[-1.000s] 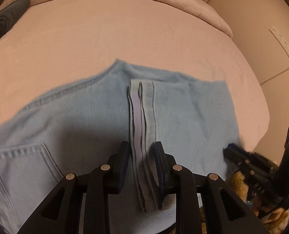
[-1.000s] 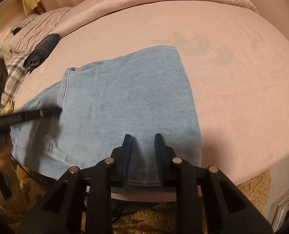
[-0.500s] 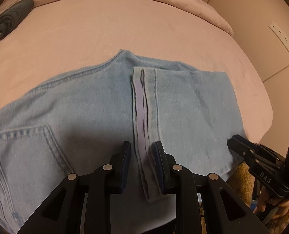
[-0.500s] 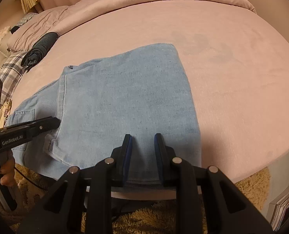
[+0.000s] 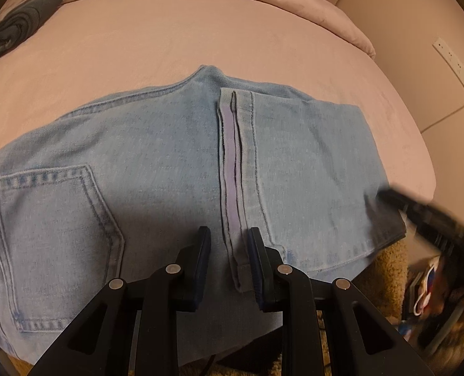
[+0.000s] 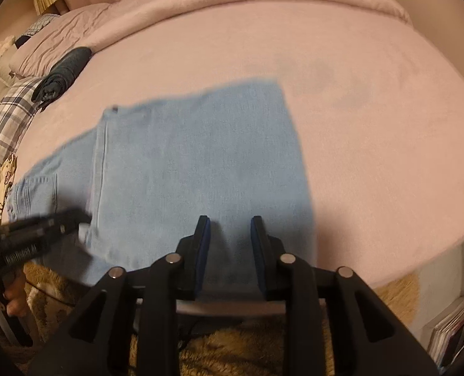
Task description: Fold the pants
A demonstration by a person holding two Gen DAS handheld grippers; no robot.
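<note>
Only left view shows pants [image 5: 175, 169] back pocket [image 5: 53, 238] stitching.

bare bed [image 6: 357, 125] beyond the pants [image 6: 200, 163]; rolled dark garment [image 6: 63, 72] far left.

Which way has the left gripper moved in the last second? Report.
Yes. The left gripper backed along the jeans hem toward the near edge of the bed.
</note>
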